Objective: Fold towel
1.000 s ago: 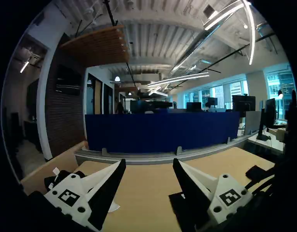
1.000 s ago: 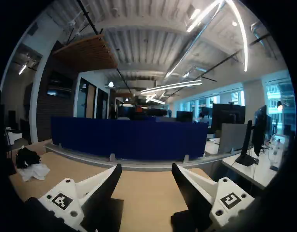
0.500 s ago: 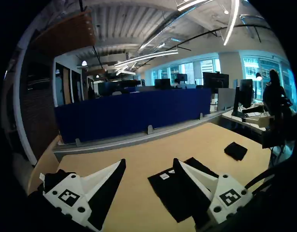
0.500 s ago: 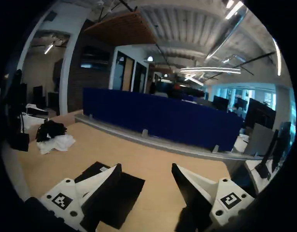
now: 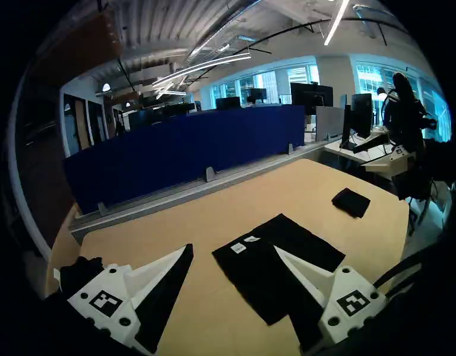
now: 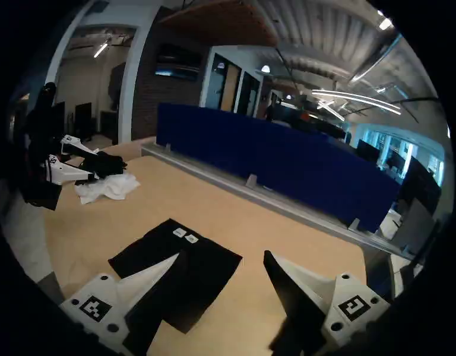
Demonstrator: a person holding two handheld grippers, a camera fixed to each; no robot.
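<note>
A black towel (image 5: 275,261) lies spread flat on the light wooden table (image 5: 168,231), two small white tags near its far edge. My left gripper (image 5: 228,252) hovers open above the table, its right finger over the towel's near part. In the right gripper view the same towel (image 6: 180,261) lies under the left finger of my right gripper (image 6: 225,255), which is open and holds nothing. Far off at the table's left end, the left gripper (image 6: 67,160) appears again, held in a hand.
A small folded black cloth (image 5: 351,202) sits near the table's right end. A pile of black and white cloths (image 6: 109,184) lies at the other end. A blue partition (image 6: 275,154) runs along the far edge. A person (image 5: 406,118) stands beyond desks with monitors.
Both views have tipped down from the ceiling toward the table, and the spread black towel has come fully into sight under the fingers. Both grippers stay open.
</note>
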